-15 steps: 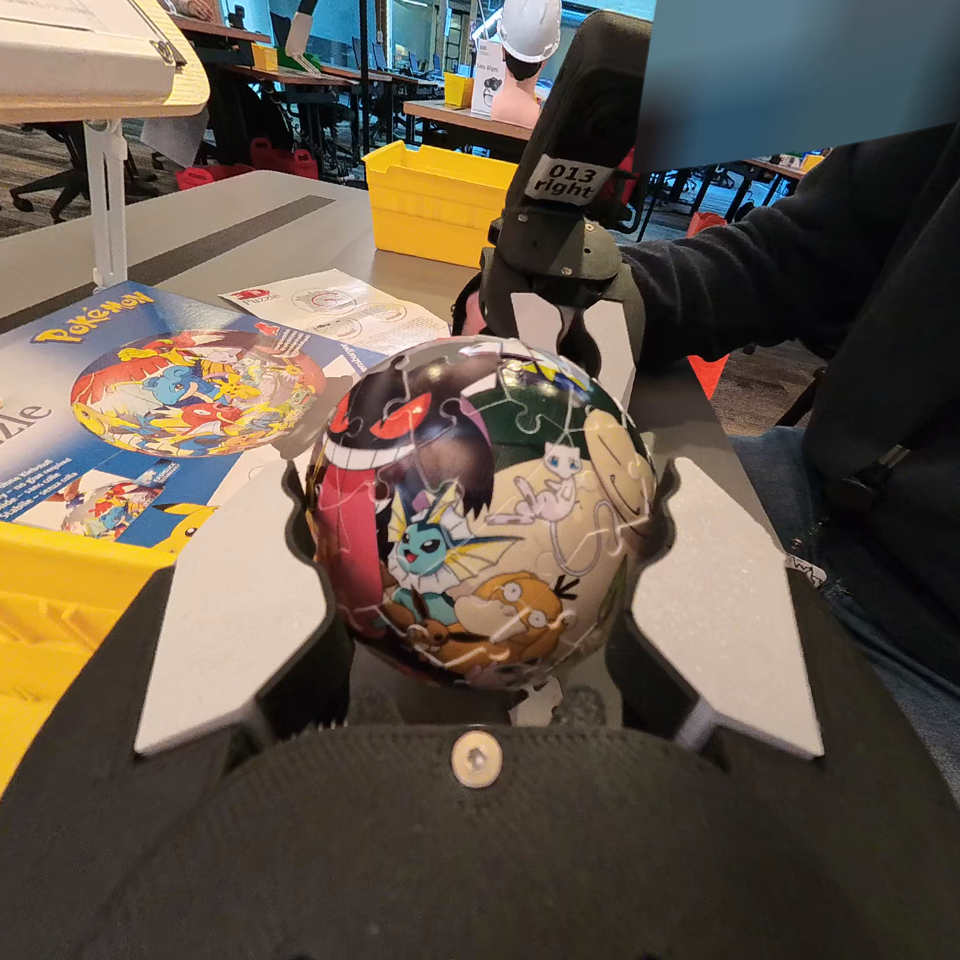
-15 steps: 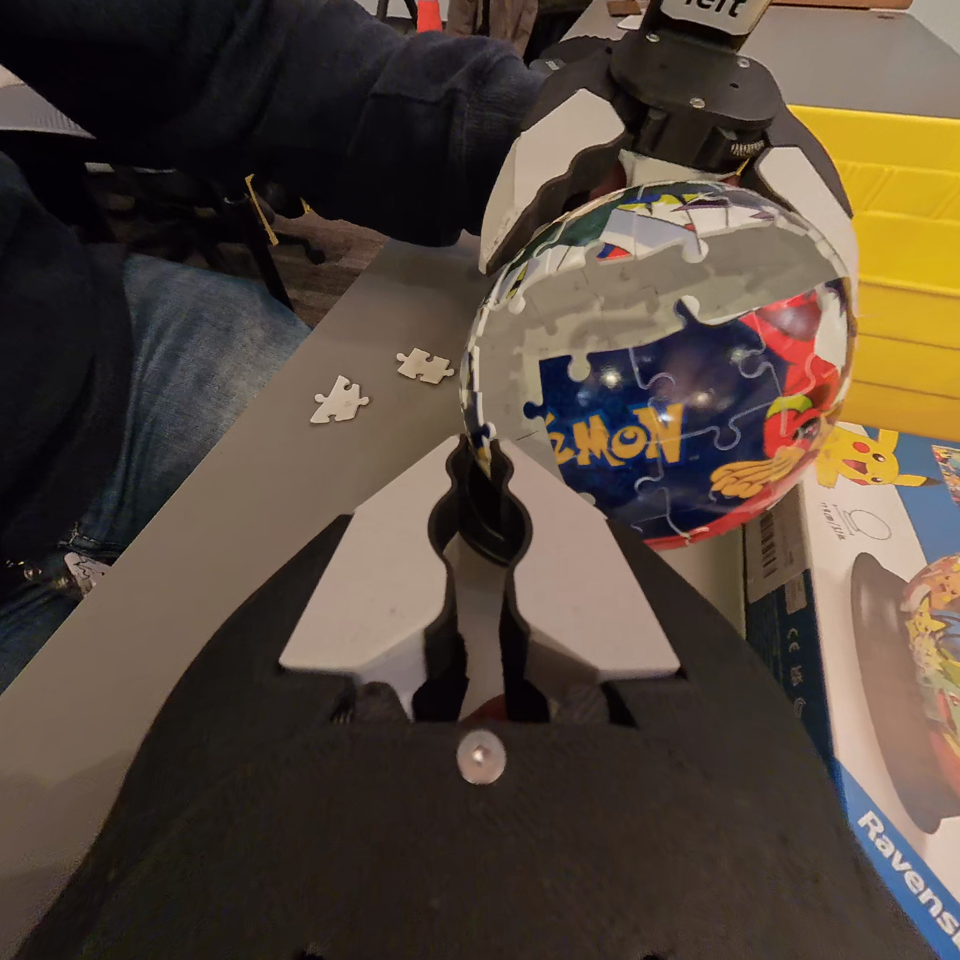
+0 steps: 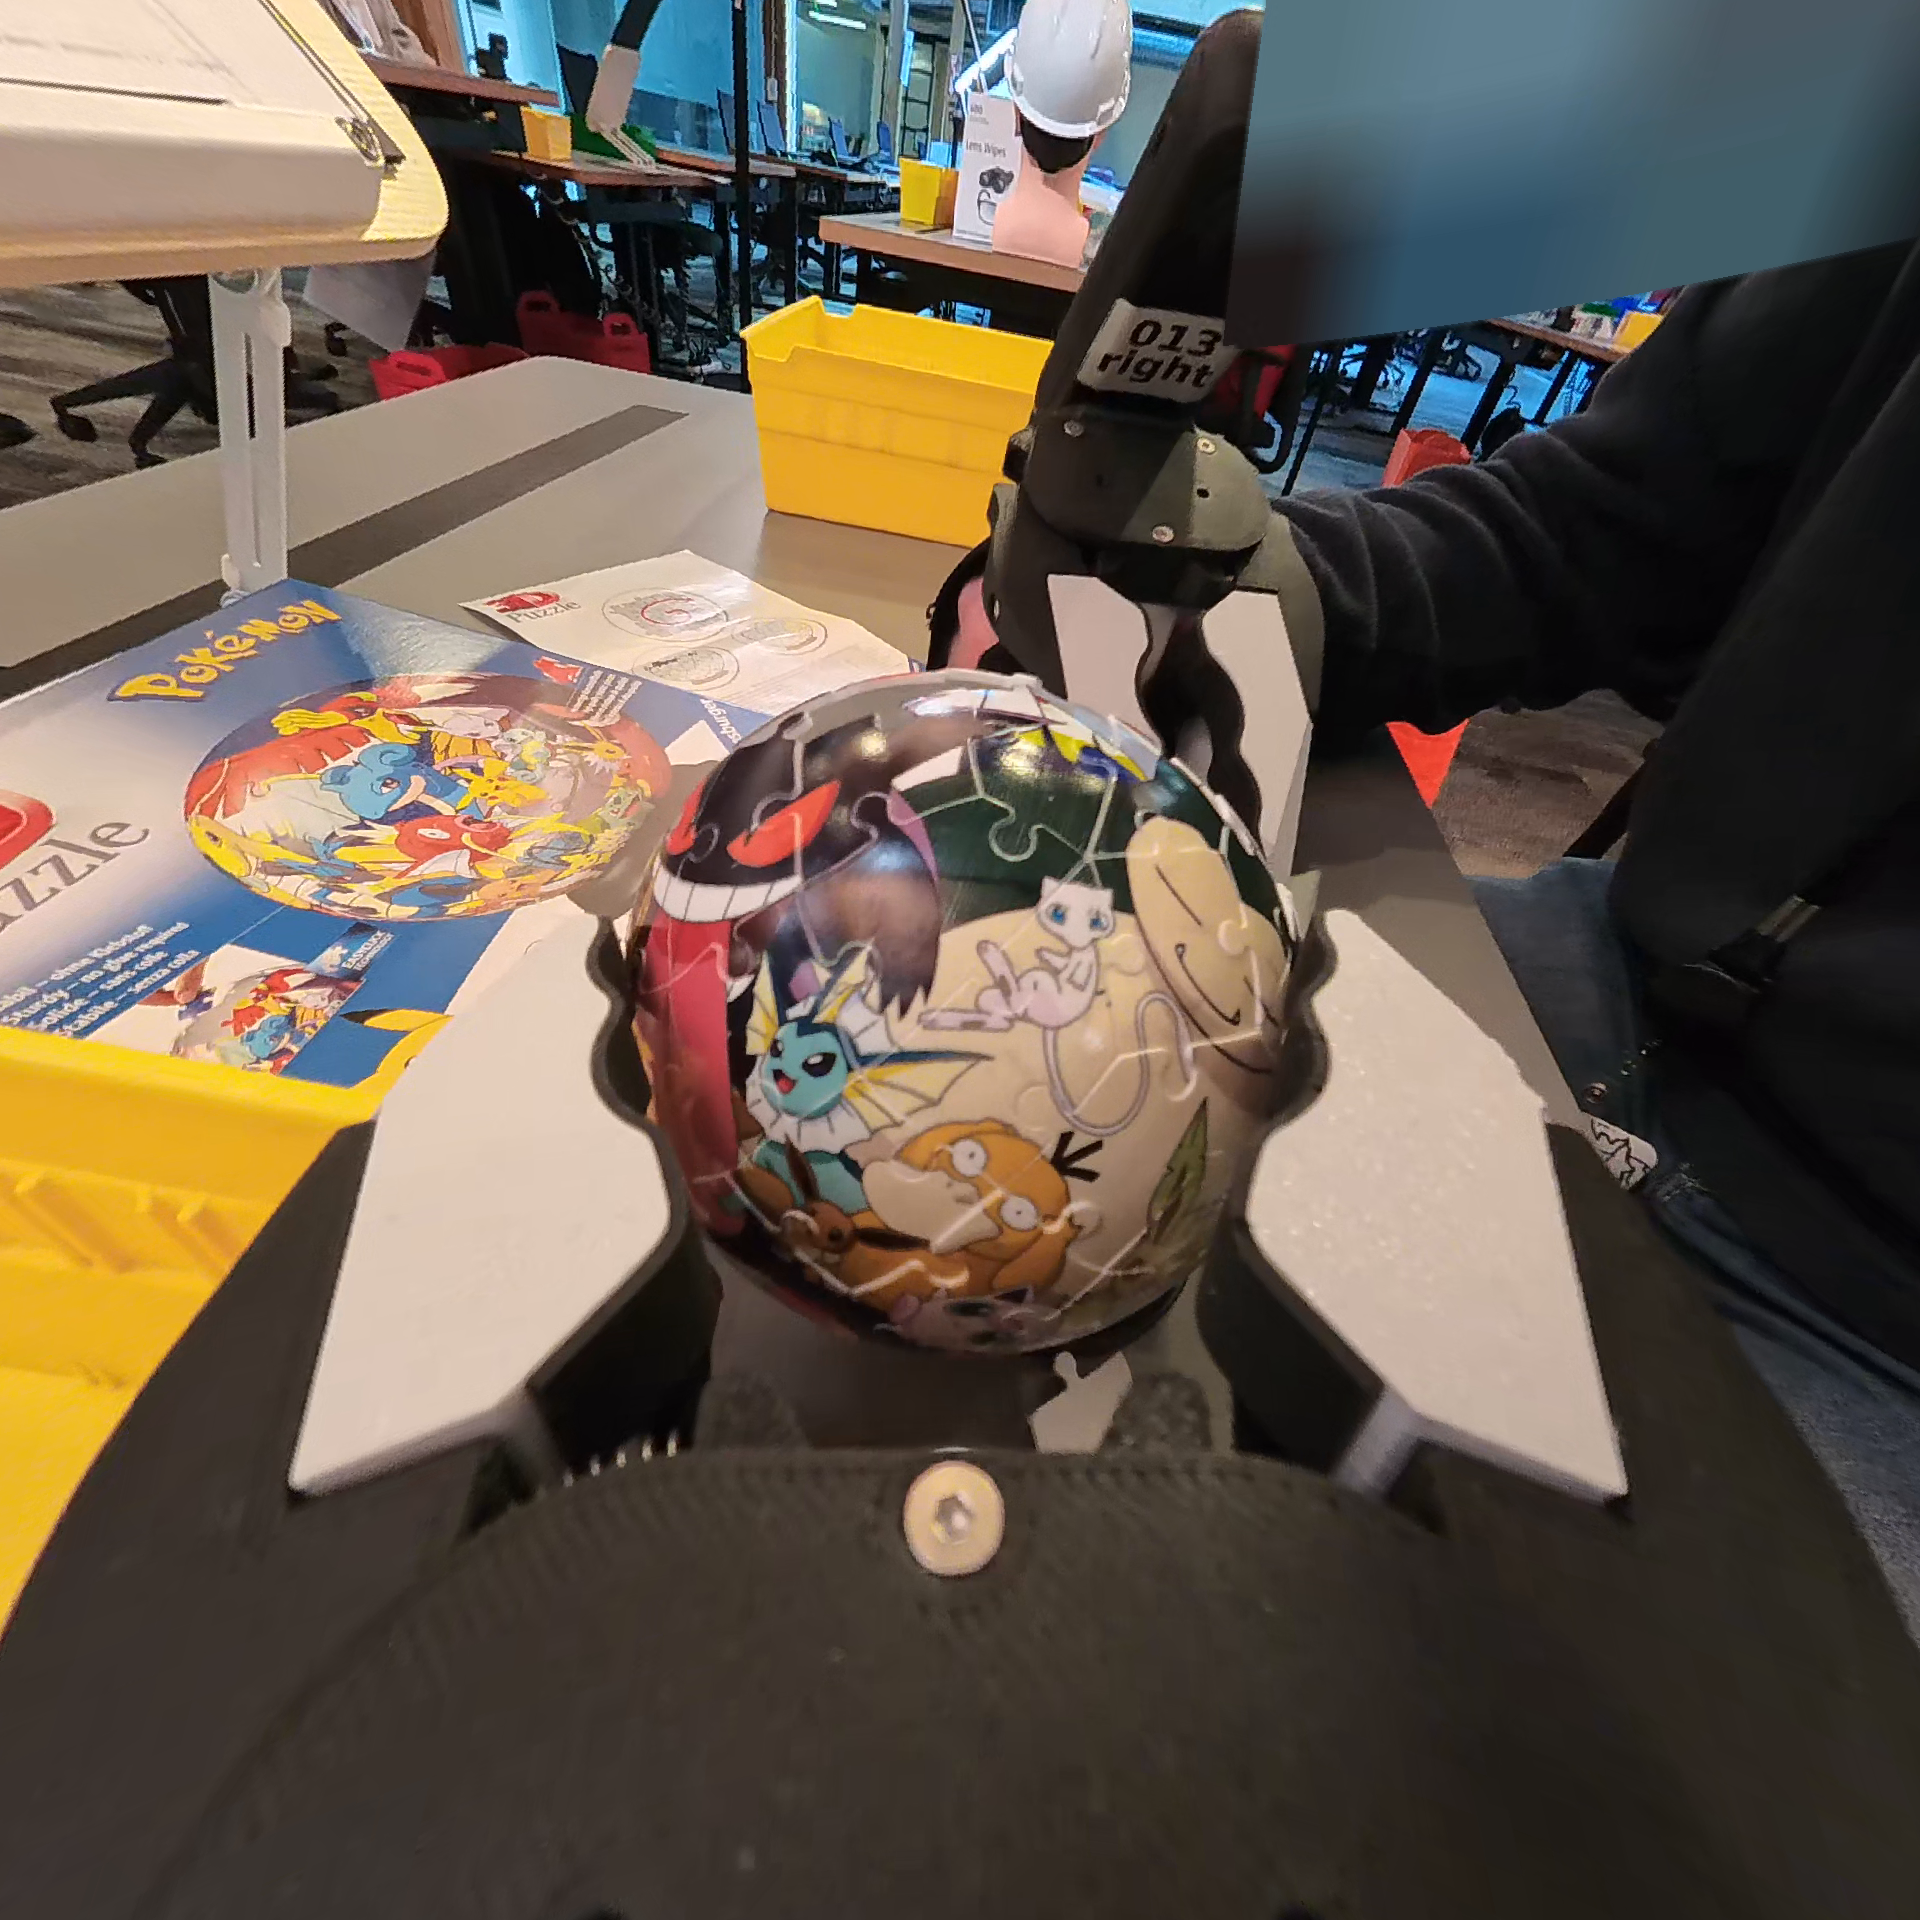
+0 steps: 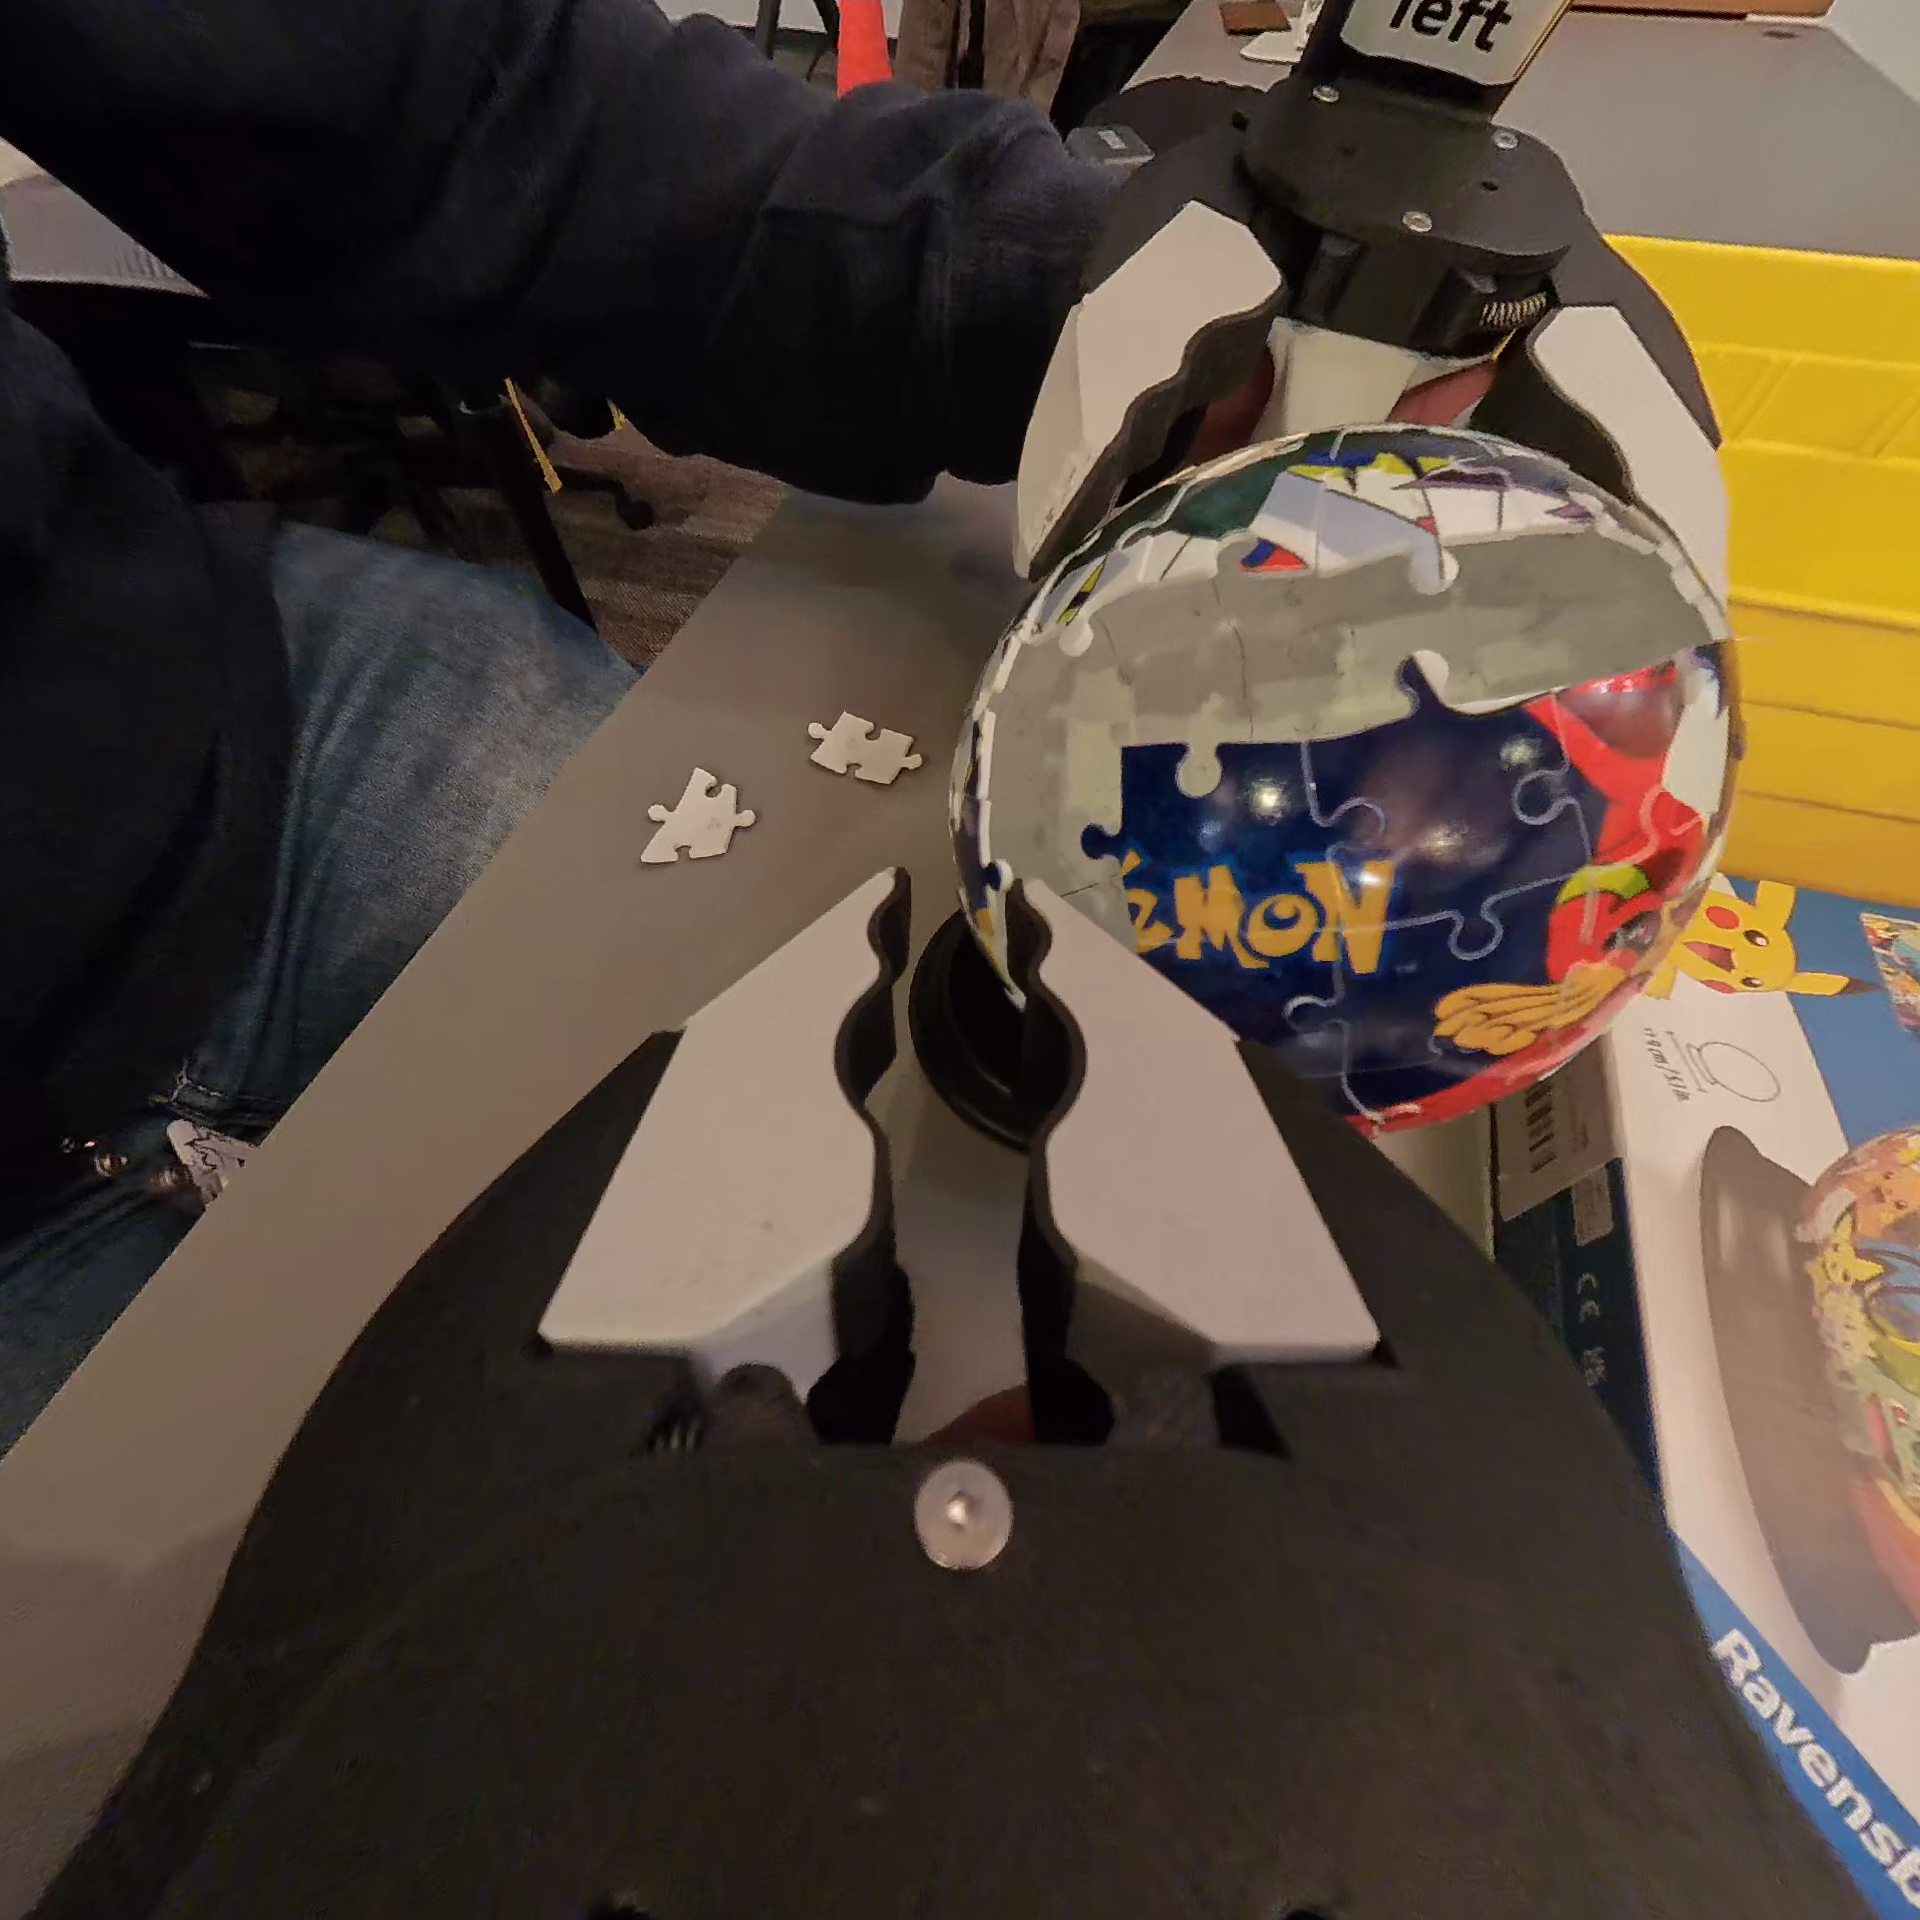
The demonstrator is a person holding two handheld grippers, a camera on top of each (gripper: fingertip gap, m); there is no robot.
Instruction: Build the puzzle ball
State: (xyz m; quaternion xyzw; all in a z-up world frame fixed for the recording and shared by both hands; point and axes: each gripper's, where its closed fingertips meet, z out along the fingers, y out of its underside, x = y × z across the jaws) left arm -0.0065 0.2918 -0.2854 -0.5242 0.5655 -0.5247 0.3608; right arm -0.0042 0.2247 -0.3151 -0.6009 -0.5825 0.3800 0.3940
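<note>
The puzzle ball (image 3: 966,1039) is a glossy sphere of curved pieces with cartoon pictures. My left gripper (image 3: 961,935) is shut on it, one finger on each side, and holds it above the grey table (image 3: 520,468). From the right wrist view the ball (image 4: 1351,883) has an open band in its shell that shows the grey inside. My right gripper (image 4: 961,899) is at the ball's lower left rim, its jaws a little apart around the edge of a piece. It also shows behind the ball in the left wrist view (image 3: 1195,717).
Two loose white pieces (image 4: 698,816) (image 4: 864,748) lie on the table near the person's lap. A black ring (image 4: 987,1070) sits under my right fingertips. The puzzle box (image 3: 312,790), an instruction sheet (image 3: 707,634) and yellow bins (image 3: 894,416) (image 3: 125,1195) surround the work spot.
My right gripper's jaws have parted slightly at the ball's rim. The left gripper and ball have barely moved.
</note>
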